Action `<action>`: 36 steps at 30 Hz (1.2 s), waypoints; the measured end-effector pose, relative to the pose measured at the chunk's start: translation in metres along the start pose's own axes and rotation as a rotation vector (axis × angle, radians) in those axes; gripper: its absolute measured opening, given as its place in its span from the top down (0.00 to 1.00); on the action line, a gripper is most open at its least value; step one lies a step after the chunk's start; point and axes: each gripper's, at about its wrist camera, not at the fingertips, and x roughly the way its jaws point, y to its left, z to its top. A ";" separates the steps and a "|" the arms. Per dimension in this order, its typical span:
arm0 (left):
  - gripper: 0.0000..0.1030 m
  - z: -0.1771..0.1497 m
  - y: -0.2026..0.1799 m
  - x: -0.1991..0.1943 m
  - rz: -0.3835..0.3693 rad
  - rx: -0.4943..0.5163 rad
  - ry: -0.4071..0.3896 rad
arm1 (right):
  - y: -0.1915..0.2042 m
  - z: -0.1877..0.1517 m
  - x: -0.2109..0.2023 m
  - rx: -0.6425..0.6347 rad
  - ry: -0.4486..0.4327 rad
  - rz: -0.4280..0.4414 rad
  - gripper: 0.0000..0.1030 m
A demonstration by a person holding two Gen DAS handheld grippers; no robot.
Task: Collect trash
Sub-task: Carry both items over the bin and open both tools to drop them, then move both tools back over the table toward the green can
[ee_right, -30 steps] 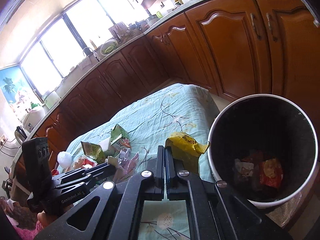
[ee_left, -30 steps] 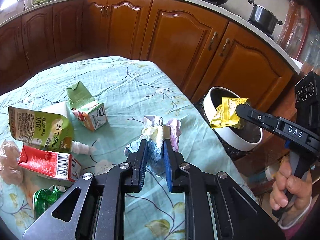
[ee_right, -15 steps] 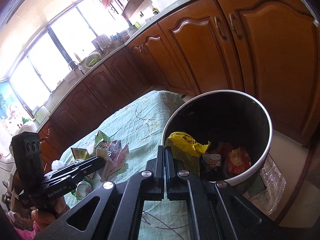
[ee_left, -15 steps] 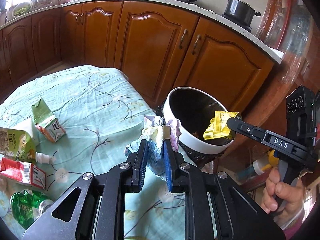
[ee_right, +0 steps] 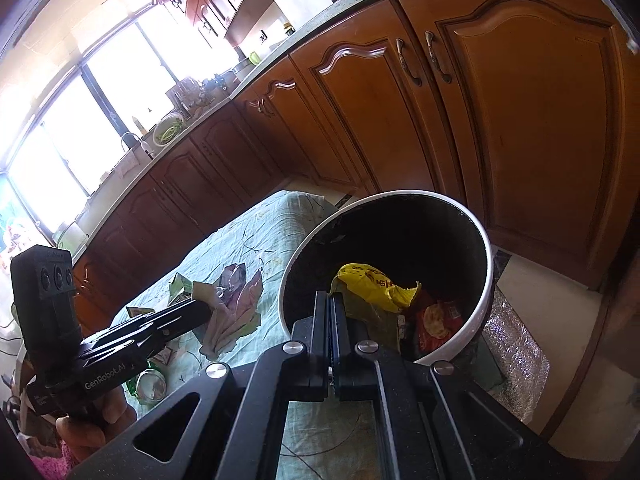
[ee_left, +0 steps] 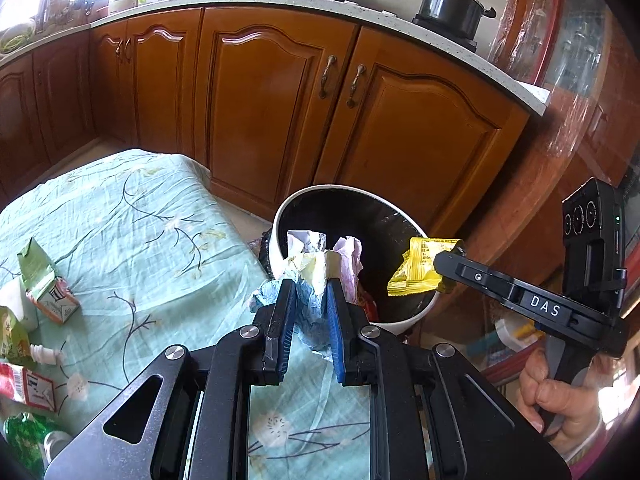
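My left gripper is shut on a wad of crumpled paper, pale yellow, pink and blue, held at the near rim of the white trash bin. My right gripper is shut on a yellow snack wrapper and holds it over the bin's dark opening. The wrapper also shows in the left wrist view, at the right gripper's tip. The left gripper with the paper wad shows in the right wrist view. Red wrappers lie inside the bin.
The table has a light green flowered cloth. At its left lie a green and white carton, a red carton, a green pouch and a green bottle. Brown kitchen cabinets stand behind the bin.
Both grippers have moved towards the bin with their loads. The yellow wrapper is now over the bin's opening and the paper wad is at its rim.
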 end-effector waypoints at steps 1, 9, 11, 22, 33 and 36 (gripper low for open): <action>0.86 0.001 -0.001 0.002 -0.001 0.001 0.001 | -0.001 0.001 0.000 -0.001 0.000 -0.002 1.00; 0.86 0.016 -0.012 0.021 -0.009 0.025 0.013 | -0.006 0.011 0.012 -0.013 0.013 -0.020 0.99; 0.86 0.020 -0.016 0.027 -0.006 0.037 0.015 | -0.007 0.014 0.017 -0.021 0.023 -0.031 0.99; 0.86 0.039 -0.026 0.063 0.003 0.074 0.062 | -0.011 0.031 0.044 -0.065 0.110 -0.086 0.98; 0.59 0.027 -0.019 0.061 0.017 0.042 0.079 | -0.020 0.028 0.037 -0.019 0.091 -0.084 0.59; 0.56 0.019 -0.008 0.048 0.020 0.007 0.063 | -0.016 0.019 0.028 -0.011 0.053 -0.079 0.38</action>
